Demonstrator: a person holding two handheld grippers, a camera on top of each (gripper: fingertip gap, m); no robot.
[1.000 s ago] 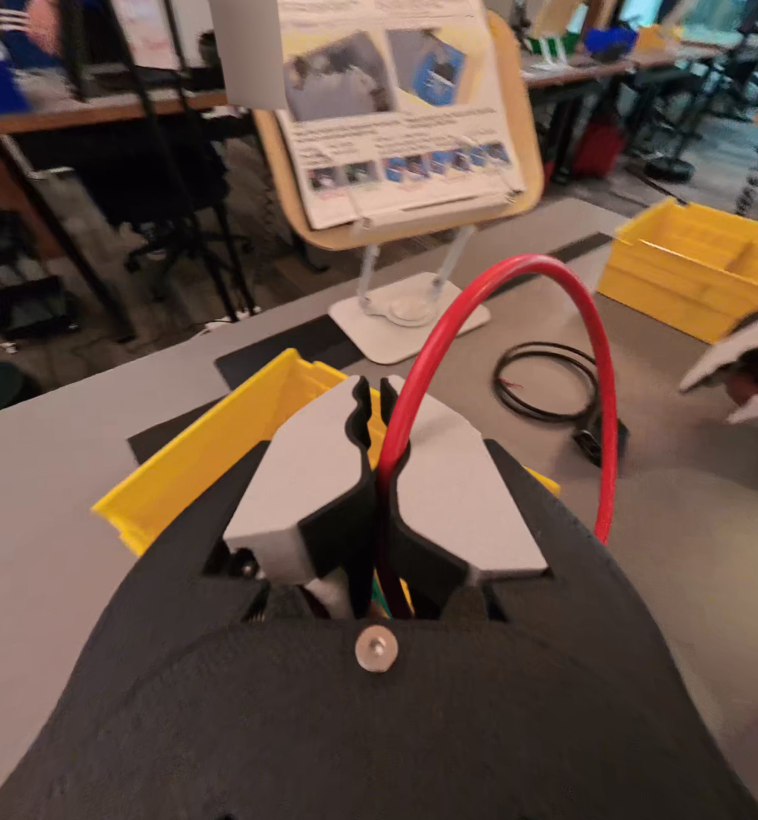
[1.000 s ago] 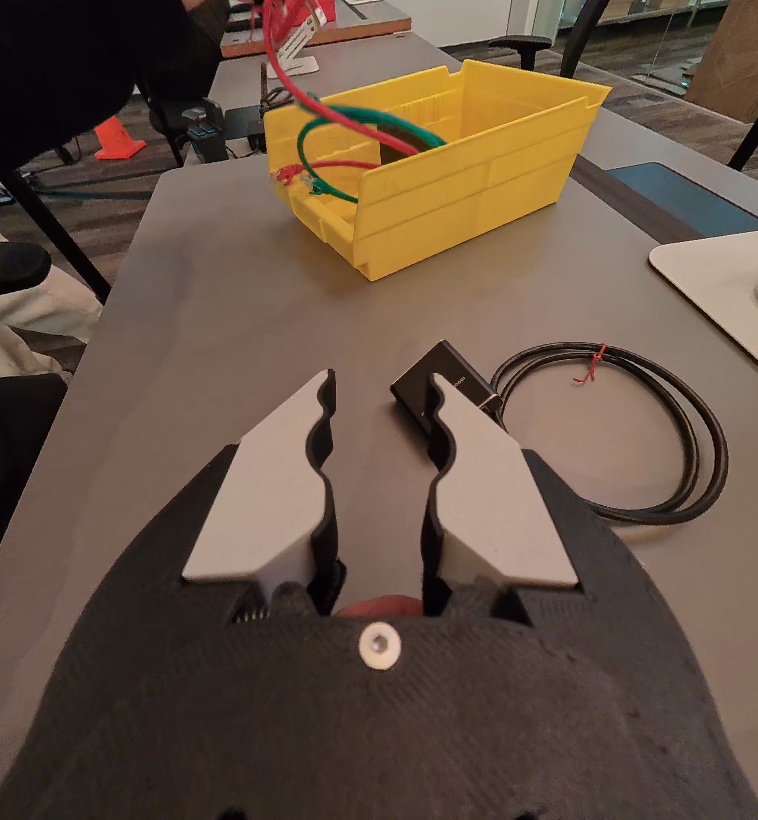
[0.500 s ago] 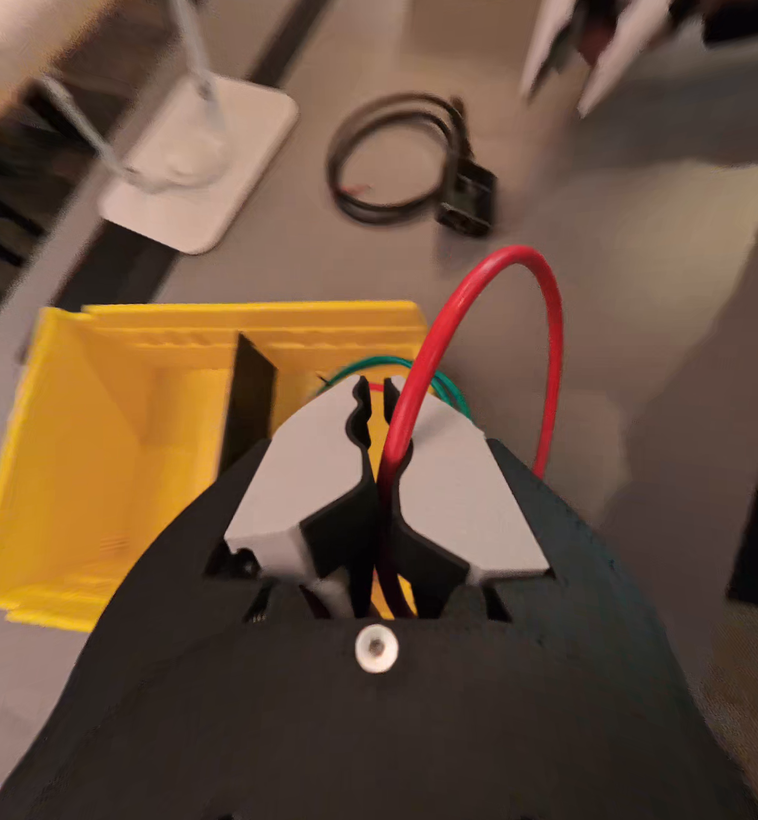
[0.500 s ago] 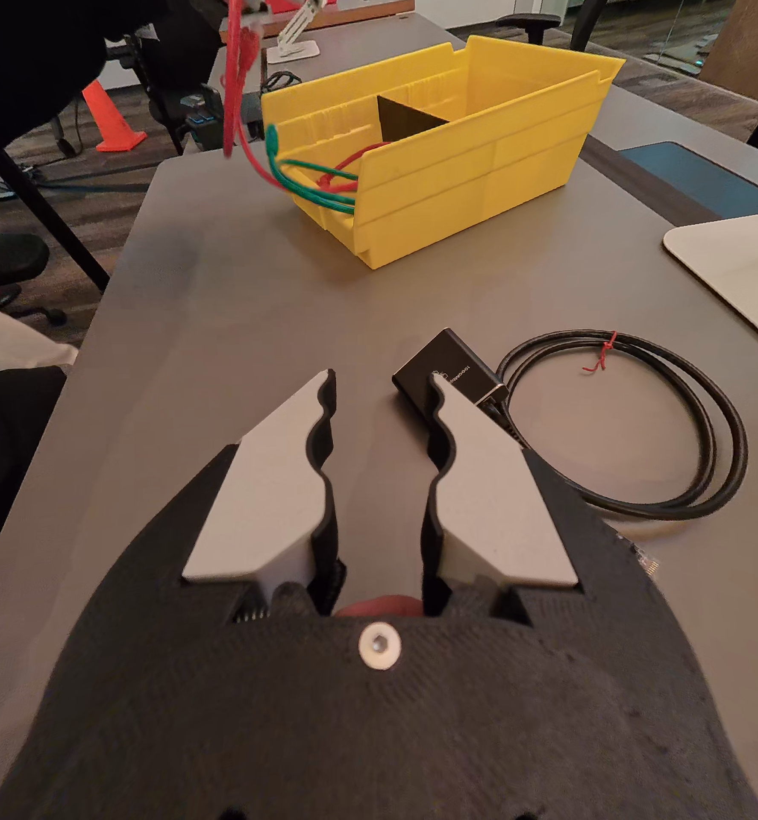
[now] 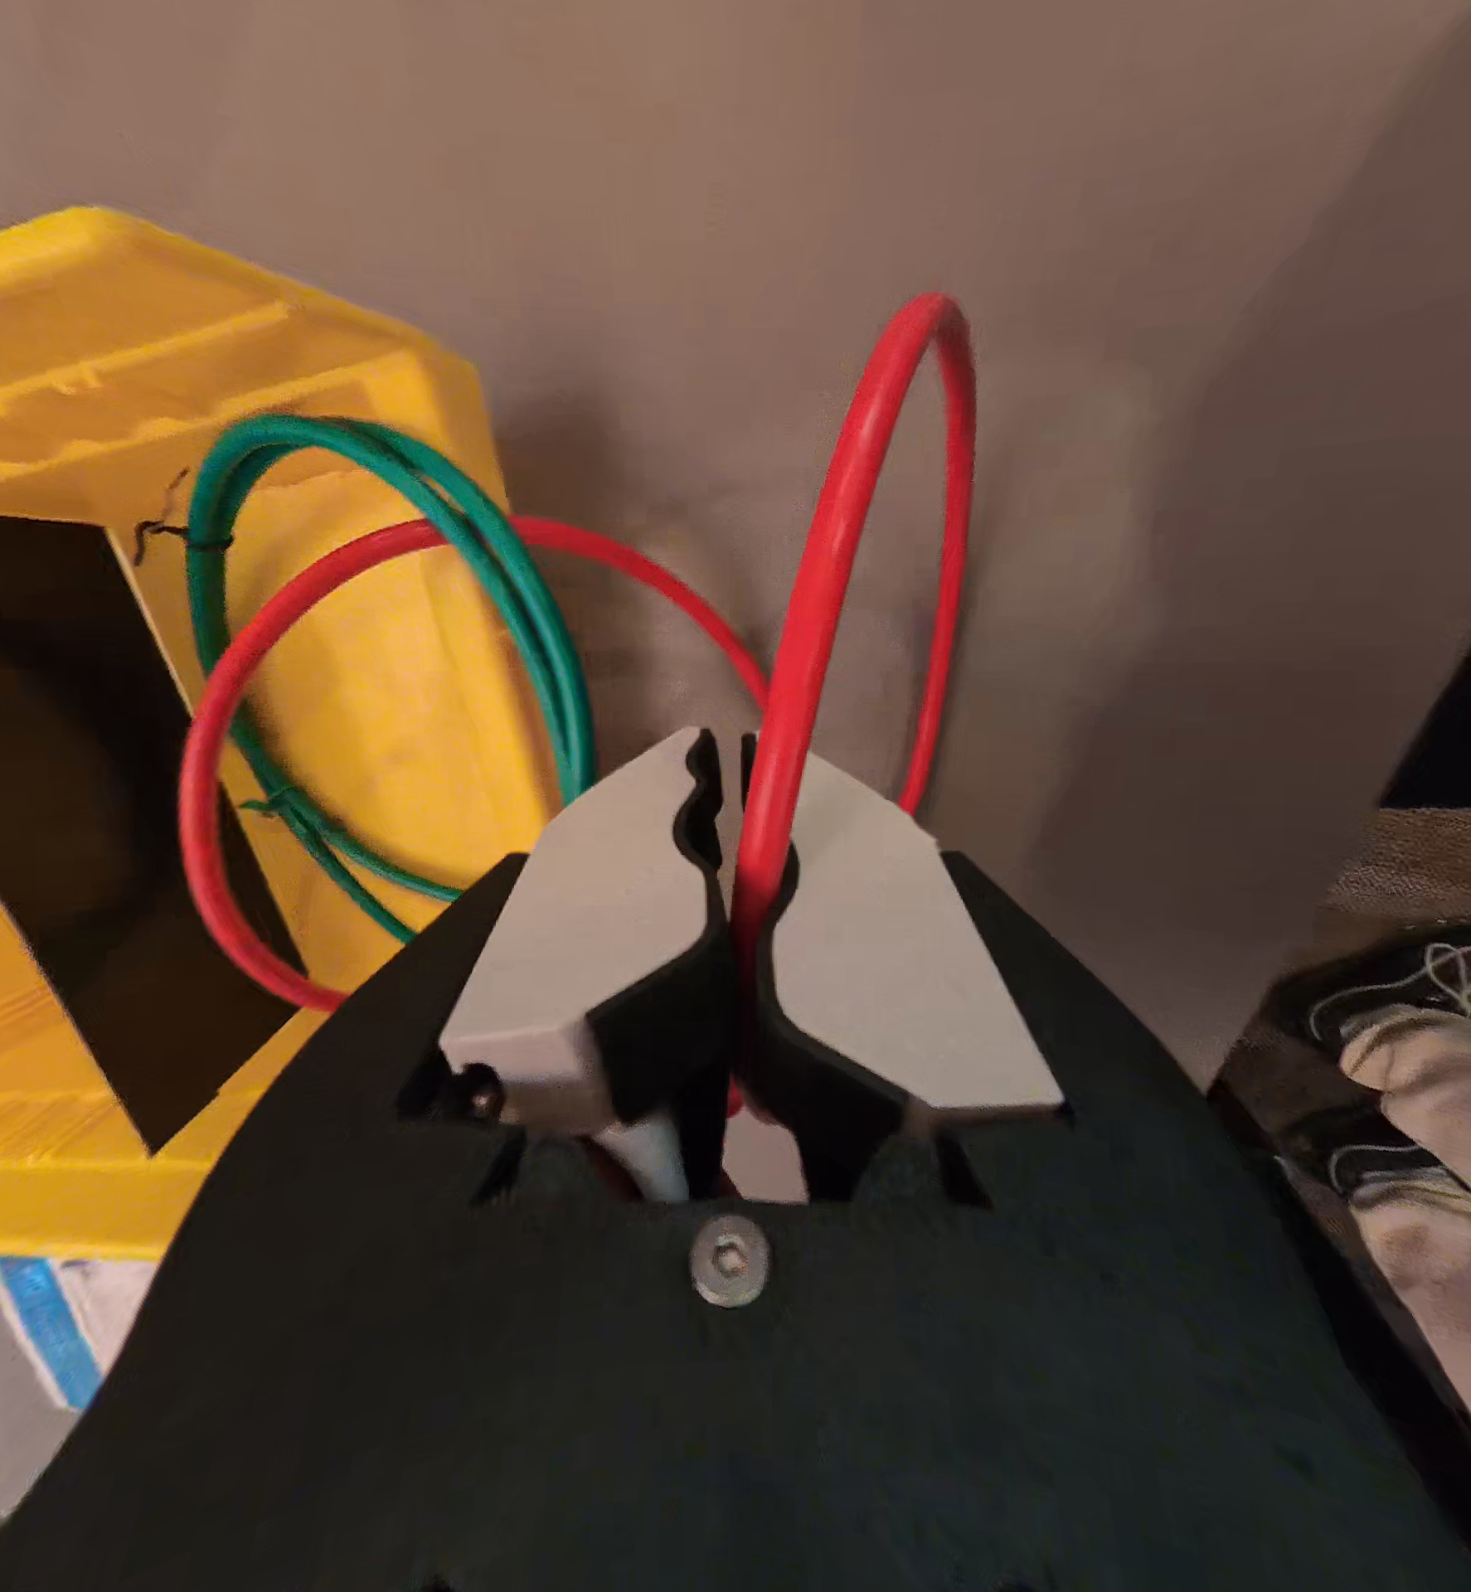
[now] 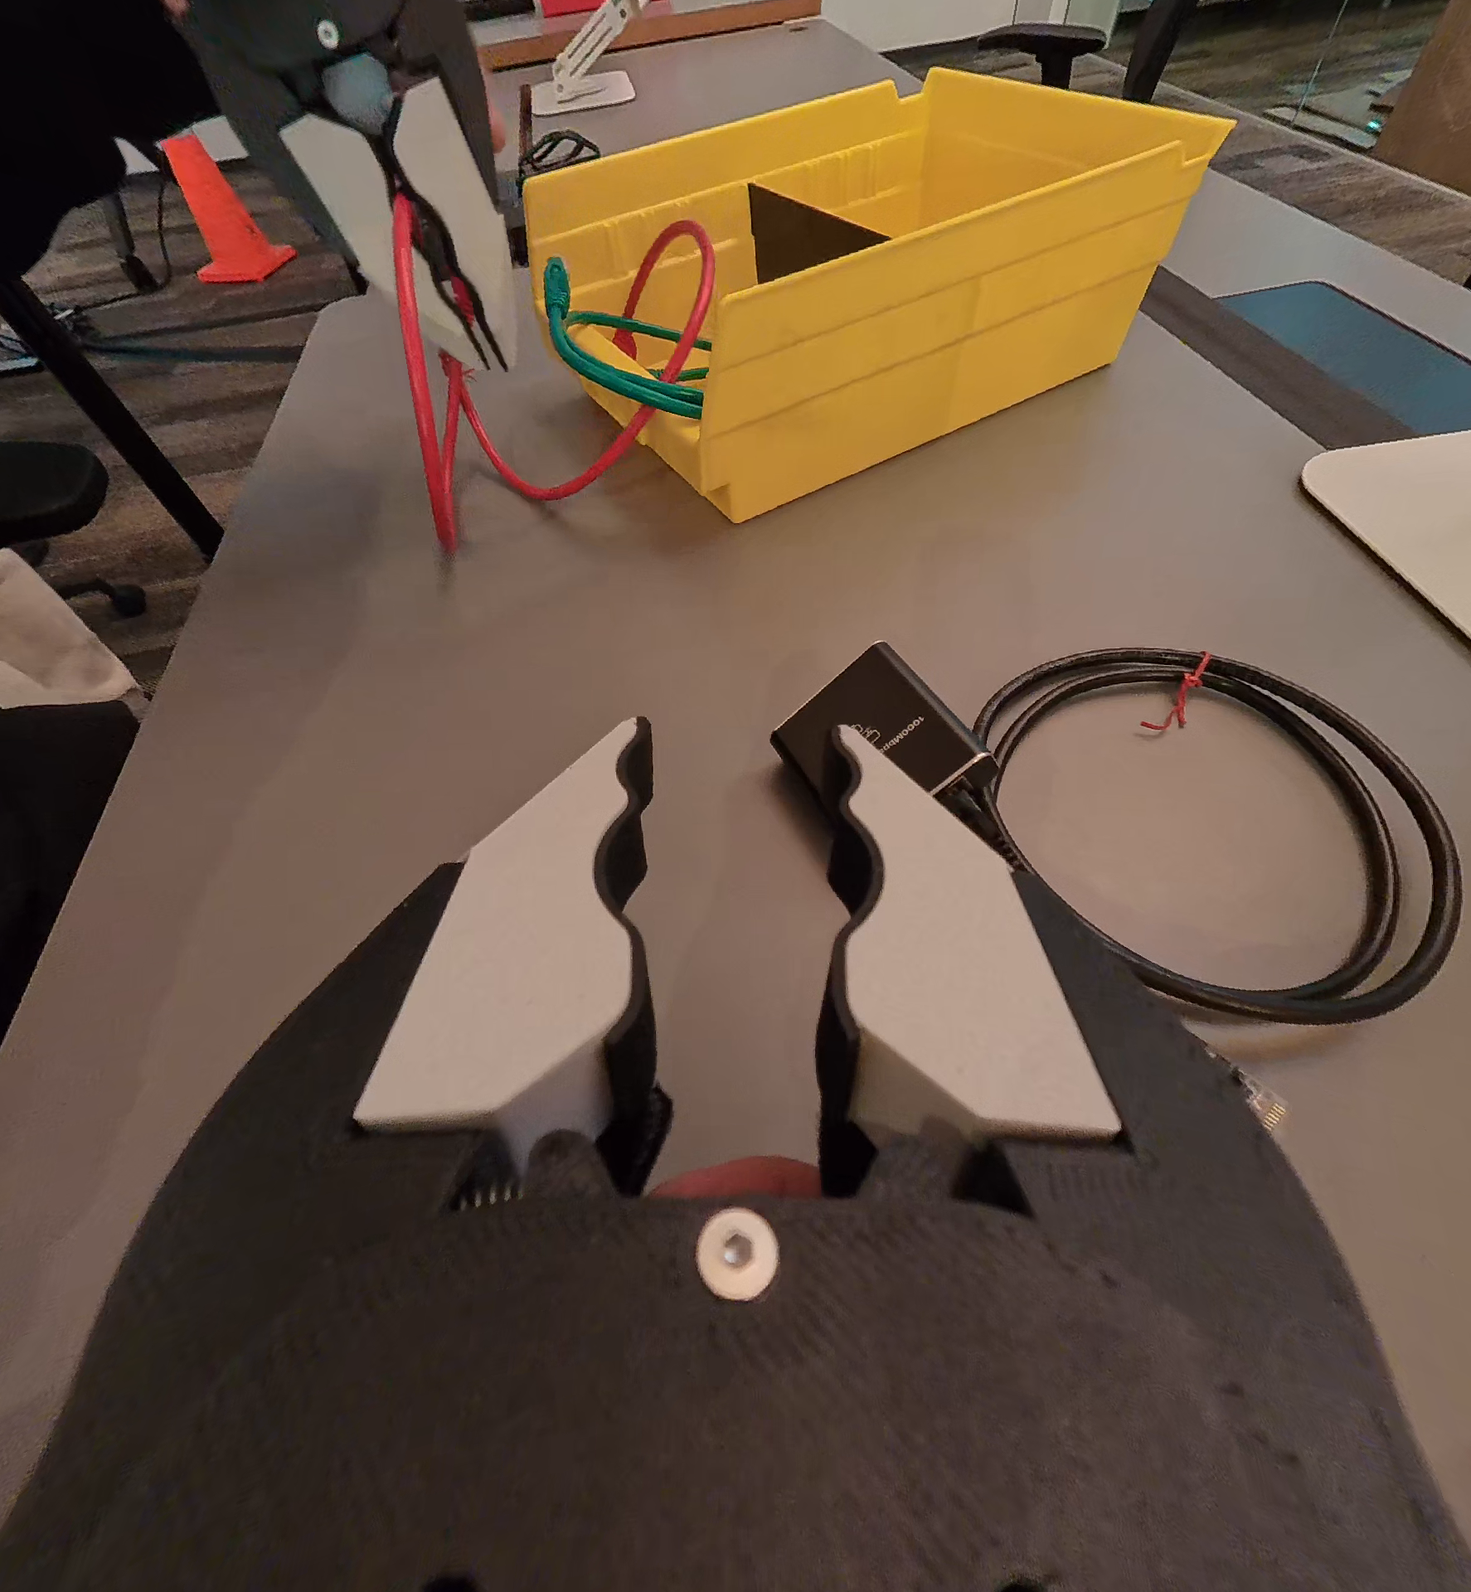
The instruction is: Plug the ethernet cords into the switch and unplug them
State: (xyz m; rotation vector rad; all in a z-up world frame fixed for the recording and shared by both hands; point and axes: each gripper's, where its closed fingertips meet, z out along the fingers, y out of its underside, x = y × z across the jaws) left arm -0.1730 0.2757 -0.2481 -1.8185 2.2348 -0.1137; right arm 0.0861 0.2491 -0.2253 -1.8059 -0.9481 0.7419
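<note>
My left gripper (image 5: 723, 745) is shut on a red ethernet cord (image 5: 844, 551) that loops up above its fingers. In the right wrist view the left gripper (image 6: 486, 353) hangs tip-down over the table's far left, and the red cord (image 6: 430, 431) trails from it down to the table and into the yellow bin (image 6: 930, 345). A green cord (image 5: 387, 482) lies coiled in the bin's near end; it also shows in the right wrist view (image 6: 620, 362). My right gripper (image 6: 745, 741) is open and empty, just left of the small black switch (image 6: 878, 732), which has a coiled black cable (image 6: 1283, 861) plugged in.
The yellow bin (image 5: 69, 362) has a black divider (image 6: 801, 233). A white stand base (image 6: 1438, 534) sits at the right table edge. A clear plug end (image 6: 1262, 1098) lies beside my right gripper. An orange cone (image 6: 228, 215) and chairs stand on the floor beyond the table. My right fingertips sit around 25 centimetres from my left ones.
My left gripper has swung down and left out of the bin, drawing the red cord over its near end onto the table. My right gripper has held almost still by the switch.
</note>
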